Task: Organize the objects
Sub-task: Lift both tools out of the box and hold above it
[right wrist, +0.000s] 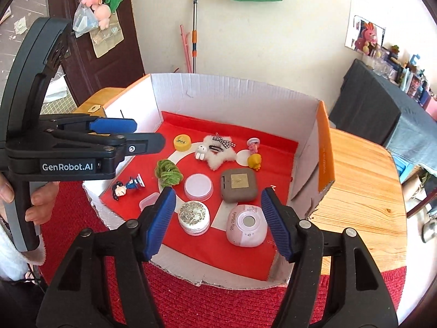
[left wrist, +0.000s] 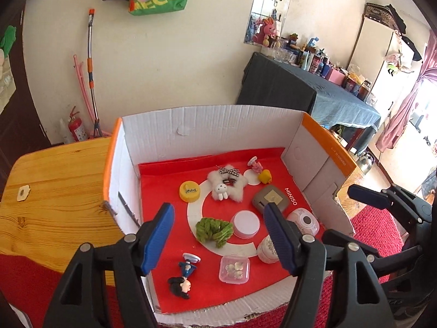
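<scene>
The left gripper is open and holds nothing. In the cardboard box on the desk, the little doll lies flat, head pointing left (probably just dropped). The right gripper is open too, above the pink case.

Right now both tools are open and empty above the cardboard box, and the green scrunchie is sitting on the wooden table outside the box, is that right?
Not quite. The green scrunchie lies inside the cardboard box, on the red bag lining its floor, next to the white round lid. The left wrist view shows it plainly. The rest holds: the left tool and the right tool are both open and empty above the box.
</scene>
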Action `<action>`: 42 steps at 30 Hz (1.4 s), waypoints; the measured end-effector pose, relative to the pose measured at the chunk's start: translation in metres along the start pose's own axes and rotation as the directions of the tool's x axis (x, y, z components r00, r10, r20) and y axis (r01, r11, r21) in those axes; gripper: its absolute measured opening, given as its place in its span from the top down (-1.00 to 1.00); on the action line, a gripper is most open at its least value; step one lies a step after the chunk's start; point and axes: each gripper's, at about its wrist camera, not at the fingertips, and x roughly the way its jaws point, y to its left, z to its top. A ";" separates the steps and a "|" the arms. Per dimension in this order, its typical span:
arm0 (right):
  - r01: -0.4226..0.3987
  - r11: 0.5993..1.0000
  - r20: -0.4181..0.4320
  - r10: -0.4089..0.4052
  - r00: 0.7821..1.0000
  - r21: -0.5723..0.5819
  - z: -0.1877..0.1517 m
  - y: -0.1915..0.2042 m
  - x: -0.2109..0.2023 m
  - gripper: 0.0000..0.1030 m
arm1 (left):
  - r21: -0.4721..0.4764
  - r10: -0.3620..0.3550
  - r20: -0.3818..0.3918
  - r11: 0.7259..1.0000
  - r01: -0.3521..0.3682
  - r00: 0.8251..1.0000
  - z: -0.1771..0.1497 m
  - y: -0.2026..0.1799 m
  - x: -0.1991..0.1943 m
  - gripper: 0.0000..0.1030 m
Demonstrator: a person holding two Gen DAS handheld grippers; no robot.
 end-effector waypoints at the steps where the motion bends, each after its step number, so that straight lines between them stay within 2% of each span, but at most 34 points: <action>1: 0.018 1.000 0.018 -0.018 1.000 0.003 -0.002 0.001 -0.007 -0.48 | -0.001 0.007 0.021 1.000 -0.007 1.000 -0.004 0.001 -0.004 -0.42; 2: 0.033 0.999 0.035 -0.033 0.999 0.008 -0.006 0.001 0.008 -0.50 | -0.005 0.013 0.038 1.000 -0.013 0.999 -0.008 0.004 -0.009 -0.45; 4: 0.053 0.998 0.064 -0.055 0.996 0.028 -0.009 0.000 -0.007 -0.53 | -0.020 0.030 0.065 0.999 -0.028 0.997 -0.016 0.006 -0.014 -0.52; 7: 0.059 0.996 0.100 -0.066 0.993 0.070 -0.020 0.002 -0.007 -0.65 | -0.023 0.049 0.101 0.999 -0.047 0.994 -0.027 0.007 -0.020 -0.57; 9: 0.058 0.994 0.108 -0.069 0.992 0.098 -0.025 -0.002 -0.010 -0.67 | -0.018 0.065 0.128 0.998 -0.063 0.990 -0.035 0.007 -0.024 -0.69; 16: 0.100 0.985 0.121 -0.117 0.986 0.141 -0.032 -0.019 0.013 -0.70 | -0.026 0.122 0.198 0.993 -0.119 0.973 -0.058 0.003 -0.025 -0.79; 27: 0.178 0.975 0.149 -0.197 0.969 0.130 -0.045 -0.007 0.034 -0.71 | -0.045 0.206 0.233 0.979 -0.201 0.950 -0.083 0.005 -0.004 -0.80; 36: 0.190 0.974 0.155 -0.208 0.966 0.122 -0.054 0.001 0.033 -0.80 | -0.046 0.200 0.231 0.980 -0.195 0.952 -0.090 0.007 0.001 -0.80; 39: 0.198 0.972 0.154 -0.216 0.964 0.123 -0.054 0.003 0.032 -0.80 | -0.042 0.208 0.242 0.978 -0.203 0.948 -0.091 0.005 -0.002 -0.80; 42: 0.198 0.971 0.153 -0.218 0.964 0.135 -0.055 0.002 0.032 -0.82 | -0.032 0.206 0.253 0.978 -0.204 0.945 -0.092 0.003 -0.003 -0.90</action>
